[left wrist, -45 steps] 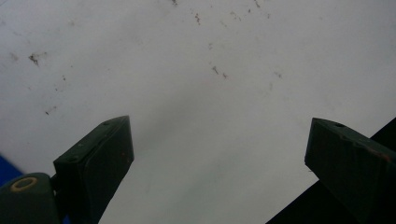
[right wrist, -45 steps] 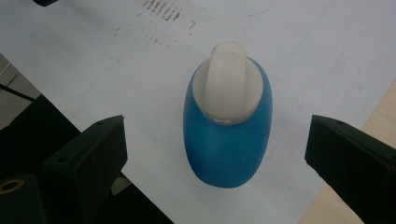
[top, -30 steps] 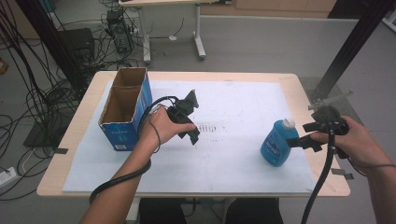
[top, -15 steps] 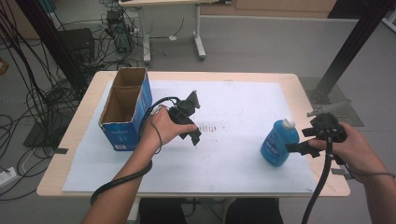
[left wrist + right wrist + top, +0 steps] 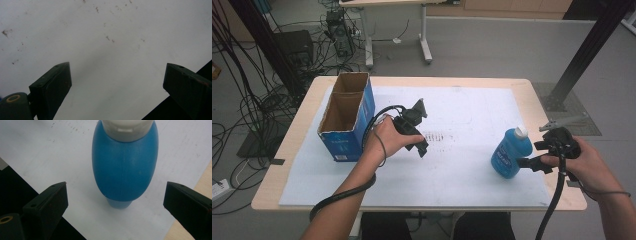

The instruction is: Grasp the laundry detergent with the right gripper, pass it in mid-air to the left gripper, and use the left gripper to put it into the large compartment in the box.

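Observation:
A blue bottle [image 5: 510, 153] with a white cap stands upright on the white sheet at the right. My right gripper [image 5: 530, 154] is just to its right, open, with its jaws pointing at the bottle. In the right gripper view the bottle [image 5: 125, 167] stands a little beyond the wide-apart jaws of the right gripper [image 5: 116, 187], untouched. My left gripper [image 5: 424, 128] is held over the middle of the sheet, open and empty. The left gripper [image 5: 117, 67] looks down on bare, speckled white paper.
An open blue cardboard box [image 5: 343, 134] lies at the left of the table [image 5: 292, 140], close beside the left hand. The white sheet [image 5: 462, 105] covers most of the tabletop. Cables trail from both grippers toward the near edge. Cables and desk legs crowd the floor behind.
The right hand and its gripper have sunk slightly toward the near edge beside the bottle. The left gripper, bottle and box have stayed put.

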